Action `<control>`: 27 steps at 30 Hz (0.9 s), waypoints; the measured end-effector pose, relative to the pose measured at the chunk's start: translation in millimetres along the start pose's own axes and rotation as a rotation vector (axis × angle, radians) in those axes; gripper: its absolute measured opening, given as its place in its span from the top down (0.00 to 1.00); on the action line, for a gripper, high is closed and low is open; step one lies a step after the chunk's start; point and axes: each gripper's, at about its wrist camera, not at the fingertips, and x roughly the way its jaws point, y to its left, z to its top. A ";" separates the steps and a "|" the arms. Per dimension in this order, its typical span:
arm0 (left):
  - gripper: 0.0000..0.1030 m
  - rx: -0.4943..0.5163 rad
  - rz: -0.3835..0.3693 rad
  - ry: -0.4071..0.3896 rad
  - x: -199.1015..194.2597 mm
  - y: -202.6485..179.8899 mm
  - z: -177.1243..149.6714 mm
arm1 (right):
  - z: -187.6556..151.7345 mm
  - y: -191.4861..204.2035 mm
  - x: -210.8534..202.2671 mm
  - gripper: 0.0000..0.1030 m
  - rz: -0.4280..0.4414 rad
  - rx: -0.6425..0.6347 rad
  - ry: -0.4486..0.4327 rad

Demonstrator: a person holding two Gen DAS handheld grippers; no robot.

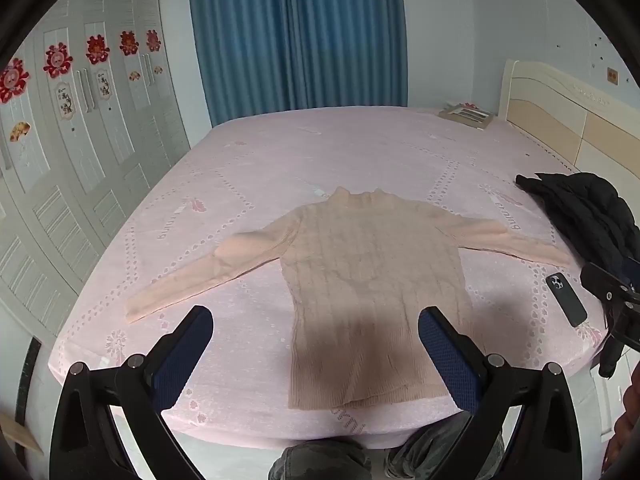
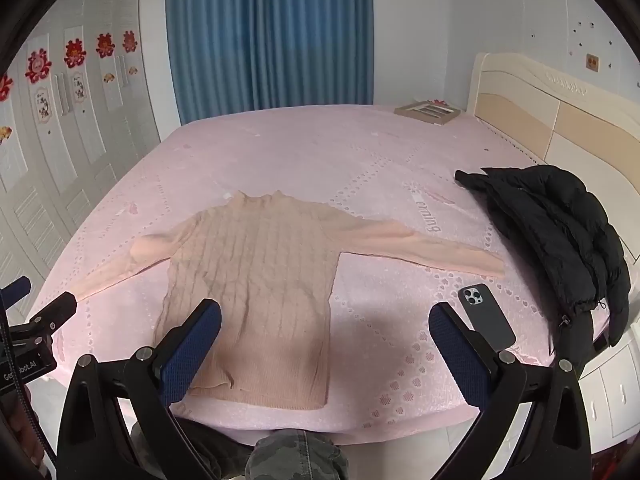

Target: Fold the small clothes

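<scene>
Bedsheet (image 2: 360,152) under sweater (image 2: 256,280) shows partial lettering "ening".

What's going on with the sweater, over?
Both grippers open, left gripper and right gripper empty. Sweater flat, unfolded. Phone beside it.

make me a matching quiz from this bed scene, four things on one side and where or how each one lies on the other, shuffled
Things
1. sweater
2. black jacket
3. phone
4. picture frame

Place or state
A. heaped at the bed's right edge
B. spread flat, sleeves out to both sides
C. far corner, beside the headboard
D. camera side up, between a sleeve's cuff and the near edge

Pairs: 1-B, 2-A, 3-D, 4-C
</scene>
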 end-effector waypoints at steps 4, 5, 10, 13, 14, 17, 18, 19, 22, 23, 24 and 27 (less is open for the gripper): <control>0.00 -0.009 0.004 -0.003 0.3 1.7 0.6 | -0.2 1.9 -0.7 0.01 0.004 -0.011 -0.003; 0.00 -0.010 0.004 -0.003 -0.5 2.2 0.4 | 0.5 2.1 -0.5 0.01 0.005 -0.014 -0.003; 0.00 -0.006 0.011 0.001 -0.2 1.1 1.6 | -3.0 7.8 -2.0 0.01 0.006 -0.021 -0.007; 0.00 -0.011 0.005 0.001 -1.1 2.4 2.1 | -3.6 8.2 -1.9 0.01 0.008 -0.021 -0.008; 0.00 -0.012 0.006 0.001 -1.6 2.6 2.5 | -3.8 8.7 -2.0 0.01 0.011 -0.018 -0.006; 0.00 -0.009 0.010 -0.002 -2.8 2.3 3.2 | -3.8 10.4 -2.6 0.01 0.009 -0.022 -0.011; 0.00 -0.008 0.012 -0.004 -3.1 2.2 2.9 | -4.2 11.2 -2.7 0.01 0.009 -0.023 -0.012; 0.00 -0.007 0.013 -0.005 -3.2 2.5 2.6 | -4.9 11.8 -2.7 0.01 0.011 -0.024 -0.013; 0.00 -0.011 0.010 -0.006 -3.2 2.0 1.6 | -4.8 12.2 -3.7 0.01 0.008 -0.026 -0.014; 0.00 -0.013 0.007 -0.006 -3.6 2.0 1.8 | -5.0 12.1 -3.8 0.01 0.008 -0.026 -0.015; 0.00 -0.015 0.006 -0.007 -4.0 2.0 1.1 | -4.6 12.1 -3.6 0.01 0.009 -0.025 -0.015; 0.00 -0.018 0.003 -0.007 -5.2 3.3 2.4 | -4.4 12.9 -4.3 0.01 0.010 -0.023 -0.013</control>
